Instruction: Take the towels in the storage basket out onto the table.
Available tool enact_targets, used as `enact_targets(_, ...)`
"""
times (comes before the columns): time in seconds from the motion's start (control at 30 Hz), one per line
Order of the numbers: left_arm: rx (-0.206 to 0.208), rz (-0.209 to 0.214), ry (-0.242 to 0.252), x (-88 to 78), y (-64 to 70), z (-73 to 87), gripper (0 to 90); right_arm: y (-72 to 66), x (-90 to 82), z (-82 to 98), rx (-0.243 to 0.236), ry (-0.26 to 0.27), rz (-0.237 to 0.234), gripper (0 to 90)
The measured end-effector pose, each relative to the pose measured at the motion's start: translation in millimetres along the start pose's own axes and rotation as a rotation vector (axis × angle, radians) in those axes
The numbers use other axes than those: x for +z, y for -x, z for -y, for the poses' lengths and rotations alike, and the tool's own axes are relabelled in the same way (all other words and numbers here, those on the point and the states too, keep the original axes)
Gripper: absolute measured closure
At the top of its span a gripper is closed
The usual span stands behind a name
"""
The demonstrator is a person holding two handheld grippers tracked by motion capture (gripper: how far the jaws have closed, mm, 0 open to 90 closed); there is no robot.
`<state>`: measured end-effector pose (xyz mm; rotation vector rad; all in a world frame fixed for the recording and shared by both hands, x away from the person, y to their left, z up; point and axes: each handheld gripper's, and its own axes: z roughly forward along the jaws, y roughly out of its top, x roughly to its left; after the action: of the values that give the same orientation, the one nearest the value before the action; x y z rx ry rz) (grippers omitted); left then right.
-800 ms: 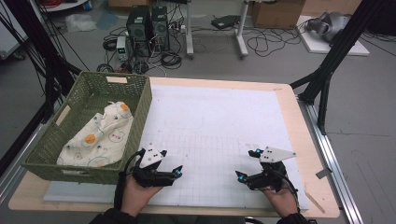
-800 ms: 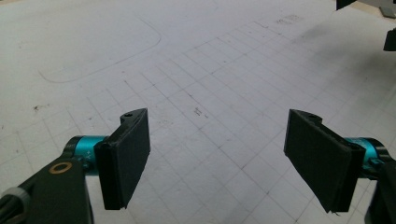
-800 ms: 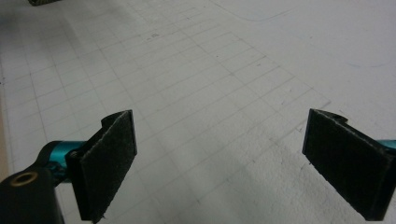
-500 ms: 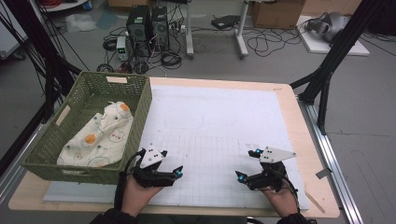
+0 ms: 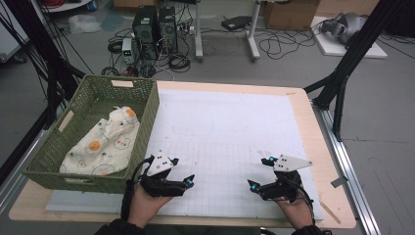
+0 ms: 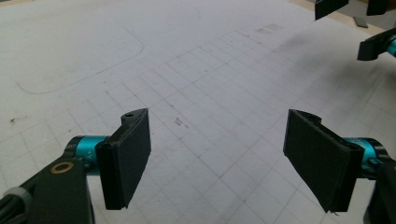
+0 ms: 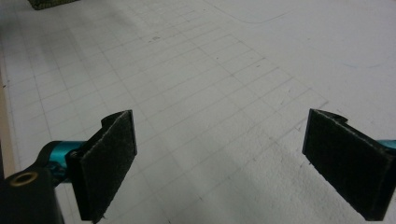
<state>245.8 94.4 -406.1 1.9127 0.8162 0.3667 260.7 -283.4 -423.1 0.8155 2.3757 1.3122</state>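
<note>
On the near left of the white gridded mat, a hand holds my left gripper low over the mat, open and pointing right. In the left gripper view my left gripper has its black pads wide apart with bare mat between them. My right gripper rests at the near right, pointing left, also open. In the right gripper view my right gripper has only mat between its jaws. A green woven basket at the left holds a cream patterned cloth.
The other hand's gripper shows at the top right of the left gripper view. A corner of the basket appears at the top left of the right gripper view. Beyond the table's far edge are computer boxes, cables and black stand legs.
</note>
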Motion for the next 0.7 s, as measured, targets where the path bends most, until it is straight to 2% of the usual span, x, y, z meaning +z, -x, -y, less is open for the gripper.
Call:
enact_targets(0.03,0.0,0.0,0.0,0.0,0.0,0.0,24.0,0.0,-0.3,0.1,-0.003,0.001,0.001,9.1)
enact_targets(0.07,-0.018,0.028,0.008,-1.1,1.0,-4.4,24.1,0.0,-0.7,0.1,-0.004,0.001,0.001,9.1)
enact_targets(0.13,-0.02,0.036,0.013,-1.9,2.2,-6.6,24.3,0.2,-1.0,0.2,-0.006,0.0,0.002,9.1)
enact_targets(0.2,-0.033,0.076,0.021,-5.2,4.4,-14.2,25.9,0.7,-2.0,0.1,0.001,0.002,-0.001,9.1)
enact_targets(0.23,-0.033,0.076,0.021,-5.2,4.4,-14.2,26.0,0.9,-2.4,0.1,0.002,0.002,-0.002,9.1)
enact_targets(0.3,-0.072,0.113,0.016,-8.0,1.6,-23.9,26.3,1.2,-2.9,0.0,0.001,0.004,0.002,9.1)
enact_targets(0.33,-0.072,0.113,0.016,-8.0,1.6,-23.9,26.4,1.3,-3.1,-0.1,0.0,0.005,0.001,9.1)
enact_targets(0.37,-0.1,0.135,0.016,-10.5,-2.4,-31.3,26.5,1.3,-3.3,-0.2,0.001,0.005,0.002,9.1)
enact_targets(0.43,-0.113,0.146,0.015,-12.1,-5.1,-35.3,26.9,0.8,-3.8,-0.4,0.004,0.004,-0.001,9.1)
enact_targets(0.47,-0.146,0.171,0.017,-16.2,-10.3,-43.5,26.9,0.8,-3.9,-0.7,0.0,0.005,-0.001,9.1)
enact_targets(0.5,-0.146,0.171,0.017,-16.2,-10.3,-43.5,26.9,0.9,-4.0,-0.9,-0.002,0.007,0.0,9.1)
enact_targets(0.53,-0.165,0.19,0.02,-18.7,-13.5,-47.2,27.1,0.7,-4.1,-1.0,0.0,0.006,-0.002,9.1)
enact_targets(0.63,-0.189,0.212,0.02,-25.6,-22.0,-58.1,27.1,1.1,-4.0,-1.2,-0.001,0.008,0.0,9.1)
enact_targets(0.67,-0.201,0.211,0.026,-30.4,-27.5,-64.6,27.5,1.6,-3.8,-1.2,-0.005,0.008,-0.001,9.1)
enact_targets(0.7,-0.201,0.211,0.026,-30.4,-27.5,-64.6,27.8,1.6,-3.8,-1.2,-0.005,0.008,-0.001,9.1)
